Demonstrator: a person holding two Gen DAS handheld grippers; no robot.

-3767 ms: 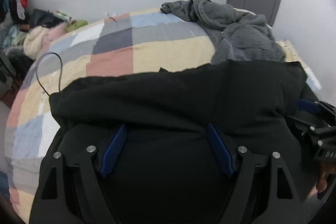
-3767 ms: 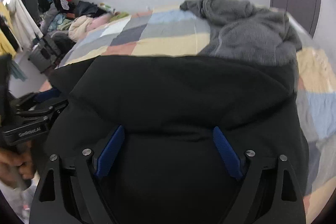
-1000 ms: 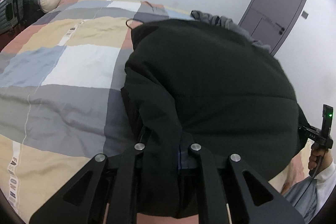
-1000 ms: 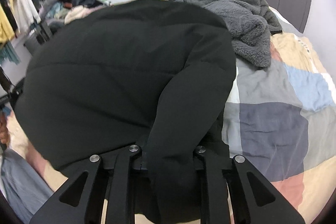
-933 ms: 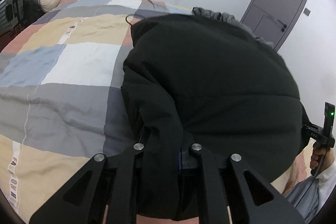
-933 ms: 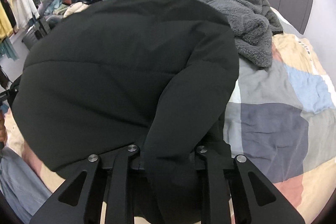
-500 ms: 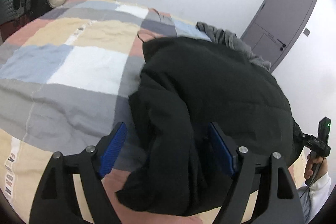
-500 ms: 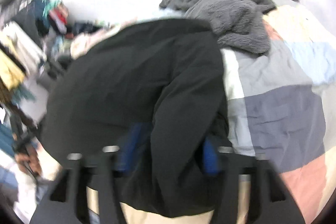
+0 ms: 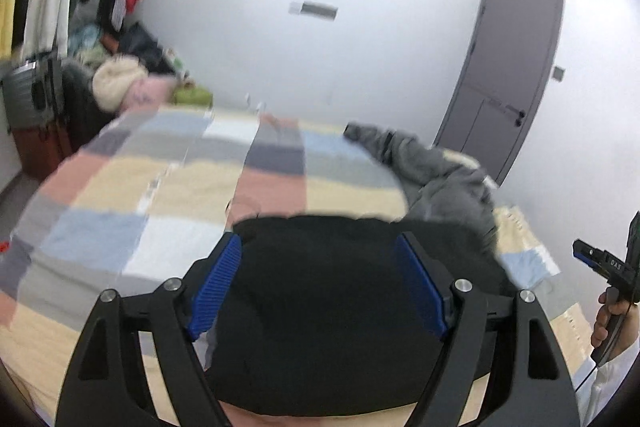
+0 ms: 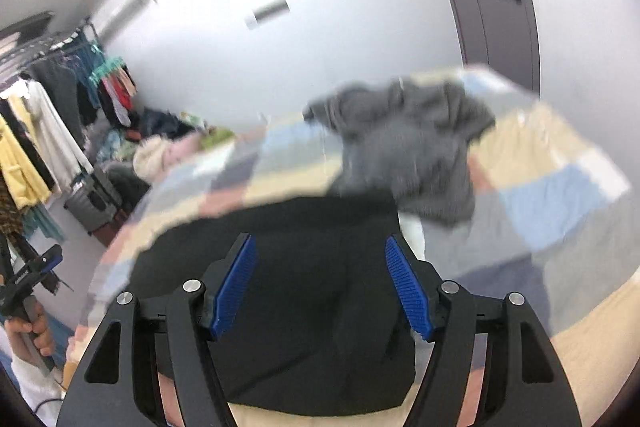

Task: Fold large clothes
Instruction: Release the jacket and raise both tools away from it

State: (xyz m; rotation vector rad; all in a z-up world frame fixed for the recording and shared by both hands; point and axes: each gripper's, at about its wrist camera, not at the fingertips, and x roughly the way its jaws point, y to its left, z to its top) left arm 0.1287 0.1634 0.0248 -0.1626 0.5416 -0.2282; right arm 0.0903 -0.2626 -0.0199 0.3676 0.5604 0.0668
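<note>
A black padded jacket lies folded in a compact heap on the near end of the patchwork bed. My left gripper hangs open above it, its blue pads wide apart with nothing held. In the right wrist view the same jacket lies below my right gripper, which is open too, blue pads clear of the cloth. Each gripper shows at the edge of the other's view: the right gripper and the left gripper, each in a hand.
A grey fleece garment is heaped on the far right of the bed, just beyond the jacket. A grey door stands behind it. A clothes rack, a suitcase and piled clothes fill the left side.
Both grippers were shut on the jacket's folded edge a second ago; they have let go, opened and risen well above it. The jacket has dropped flat onto the bed.
</note>
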